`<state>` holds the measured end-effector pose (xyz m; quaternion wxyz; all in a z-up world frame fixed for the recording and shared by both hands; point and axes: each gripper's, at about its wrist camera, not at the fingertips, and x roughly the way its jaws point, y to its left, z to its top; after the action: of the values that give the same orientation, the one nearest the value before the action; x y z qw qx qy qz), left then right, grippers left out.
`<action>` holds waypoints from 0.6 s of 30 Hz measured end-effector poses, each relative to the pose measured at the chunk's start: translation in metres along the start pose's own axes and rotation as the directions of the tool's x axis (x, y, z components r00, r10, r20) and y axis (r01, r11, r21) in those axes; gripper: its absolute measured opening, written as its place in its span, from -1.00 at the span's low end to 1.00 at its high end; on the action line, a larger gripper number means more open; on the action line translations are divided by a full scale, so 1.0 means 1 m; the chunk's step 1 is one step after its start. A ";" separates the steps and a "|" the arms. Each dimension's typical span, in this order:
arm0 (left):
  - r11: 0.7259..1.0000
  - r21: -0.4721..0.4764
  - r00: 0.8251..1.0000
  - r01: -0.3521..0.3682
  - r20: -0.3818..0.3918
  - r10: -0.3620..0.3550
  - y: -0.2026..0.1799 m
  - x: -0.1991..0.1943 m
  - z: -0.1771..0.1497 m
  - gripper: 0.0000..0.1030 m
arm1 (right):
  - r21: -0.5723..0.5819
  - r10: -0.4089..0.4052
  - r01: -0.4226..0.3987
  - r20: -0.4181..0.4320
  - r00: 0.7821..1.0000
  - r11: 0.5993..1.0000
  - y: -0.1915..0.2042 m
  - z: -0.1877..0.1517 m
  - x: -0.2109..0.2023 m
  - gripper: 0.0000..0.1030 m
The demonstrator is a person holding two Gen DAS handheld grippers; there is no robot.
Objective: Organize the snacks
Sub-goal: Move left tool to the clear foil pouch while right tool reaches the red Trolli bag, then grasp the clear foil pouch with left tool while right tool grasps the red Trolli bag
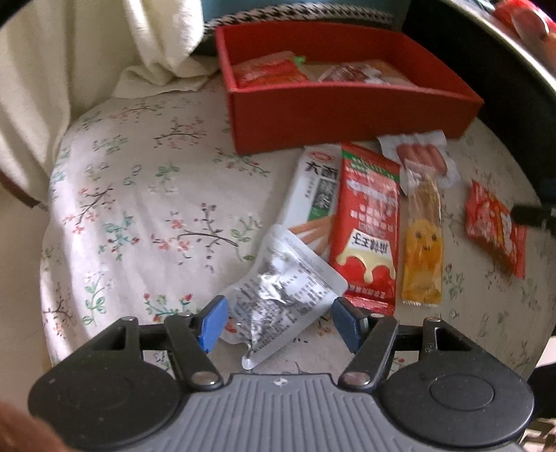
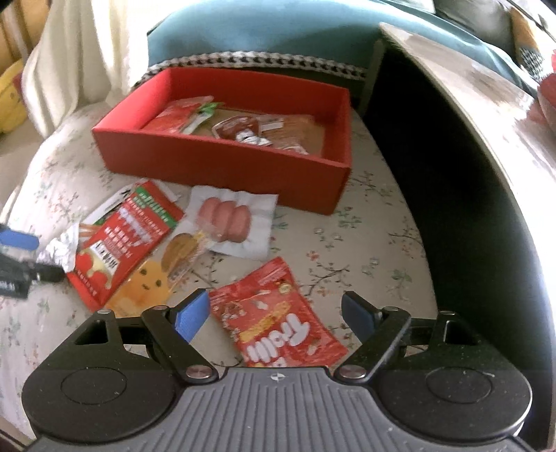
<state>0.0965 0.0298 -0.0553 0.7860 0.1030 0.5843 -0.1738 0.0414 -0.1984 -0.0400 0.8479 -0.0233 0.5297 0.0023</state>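
A red box (image 1: 333, 111) (image 2: 222, 163) sits at the back of a floral cushion and holds several snack packets. My left gripper (image 1: 278, 321) is open, its blue pads either side of a crumpled silver pouch (image 1: 281, 299) without touching it. Beyond lie a white stick-snack box (image 1: 312, 187), a red packet (image 1: 368, 222), an orange bag (image 1: 422, 257) and a sausage pack (image 1: 420, 156) (image 2: 226, 219). My right gripper (image 2: 276, 314) is open above a red Trolli gummy bag (image 2: 274, 316), which also shows in the left wrist view (image 1: 493, 226).
A dark table (image 2: 451, 146) with a pale top rises at the right of the cushion. Cream fabric (image 1: 69, 69) hangs at the left. A teal cushion (image 2: 260, 31) lies behind the box. The left gripper's tip shows in the right wrist view (image 2: 17, 240).
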 end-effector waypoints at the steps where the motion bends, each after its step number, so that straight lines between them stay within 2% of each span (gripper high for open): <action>1: 1.000 0.012 1.000 -0.006 -0.007 0.007 -0.002 0.002 -0.001 0.16 | 0.003 0.000 0.000 -0.002 1.000 1.000 -0.001 0.000 0.001 0.71; 3: 0.999 0.029 1.000 -0.015 -0.024 0.015 -0.003 0.007 -0.002 0.17 | 0.003 0.001 -0.001 -0.012 1.000 1.000 -0.003 0.001 0.004 0.71; 8: 0.997 0.074 0.999 -0.034 -0.030 0.036 -0.006 0.014 -0.004 0.38 | -0.025 -0.010 0.008 -0.063 0.998 1.000 -0.006 0.004 0.020 0.72; 12: 0.997 0.077 0.999 -0.027 -0.026 0.029 -0.005 0.014 -0.001 0.38 | -0.016 -0.023 0.021 -0.112 0.993 1.000 -0.015 0.005 0.034 0.79; 15: 0.996 0.085 0.999 -0.027 -0.016 0.028 -0.006 0.012 -0.001 0.25 | -0.018 0.001 -0.003 -0.124 0.992 1.000 -0.018 0.006 0.038 0.82; 17: 0.997 0.079 1.000 -0.020 -0.006 0.021 -0.005 0.009 -0.001 -0.06 | -0.024 0.013 -0.016 -0.121 0.993 1.000 -0.017 0.007 0.040 0.87; 18: 0.997 0.073 1.000 -0.017 -0.003 0.017 -0.003 0.007 0.000 -0.11 | -0.033 0.019 -0.023 -0.123 0.992 0.999 -0.015 0.008 0.041 0.92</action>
<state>0.0967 0.0259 -0.0621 0.7823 0.1368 0.5779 -0.1880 0.0669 -0.2140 -0.0733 0.8131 -0.0325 0.5809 0.0190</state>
